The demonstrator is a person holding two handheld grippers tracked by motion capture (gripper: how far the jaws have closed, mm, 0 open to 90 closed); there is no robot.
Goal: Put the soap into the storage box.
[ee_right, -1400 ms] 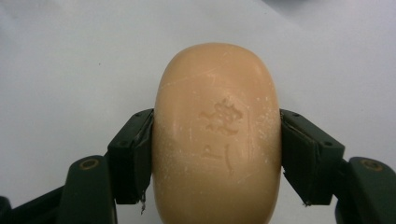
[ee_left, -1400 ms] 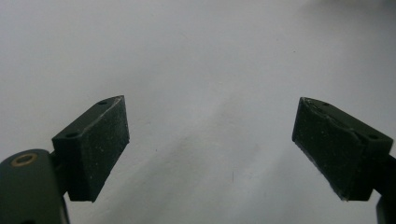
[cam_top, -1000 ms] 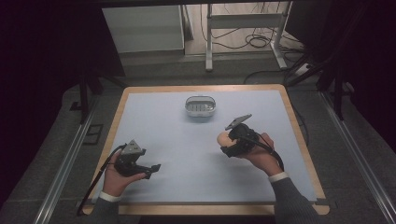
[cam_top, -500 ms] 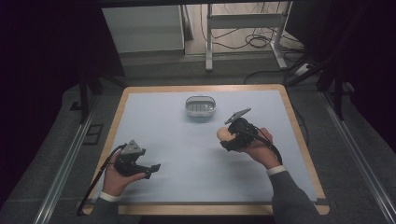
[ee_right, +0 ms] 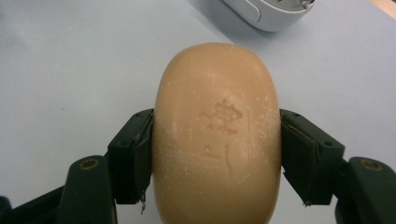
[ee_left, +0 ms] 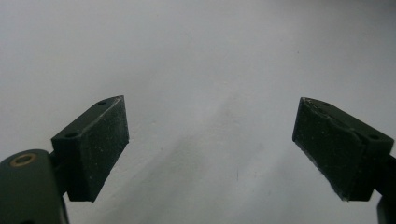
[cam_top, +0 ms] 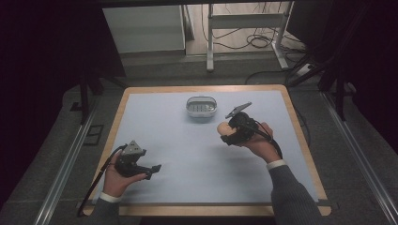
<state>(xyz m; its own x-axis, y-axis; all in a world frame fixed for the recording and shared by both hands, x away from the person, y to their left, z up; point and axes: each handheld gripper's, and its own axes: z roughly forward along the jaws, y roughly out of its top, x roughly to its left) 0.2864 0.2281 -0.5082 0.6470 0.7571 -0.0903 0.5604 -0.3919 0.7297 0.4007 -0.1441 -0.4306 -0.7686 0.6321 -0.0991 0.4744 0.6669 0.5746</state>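
Note:
A tan oval bar of soap (ee_right: 217, 135) with a stamped mark is clamped between the two black jaws of my right gripper (ee_right: 217, 156). In the high view that gripper (cam_top: 228, 132) is held above the table right of centre, the soap (cam_top: 224, 127) at its tip, just below and right of a white soap dish (cam_top: 202, 107). The dish's edge (ee_right: 266, 14) lies beyond the soap. My left gripper (cam_top: 155, 169) rests near the front left of the table, jaws apart (ee_left: 212, 140) with only the pale blue surface between them.
The table (cam_top: 169, 136) has a pale blue top with a wooden rim. Behind it stand a white cabinet (cam_top: 143, 29) and a metal frame (cam_top: 244, 28) with cables on the floor. Metal rails (cam_top: 65, 164) run along both sides.
My right gripper has carried the soap a little farther up and left, closer to the soap dish. The left gripper has stayed in place.

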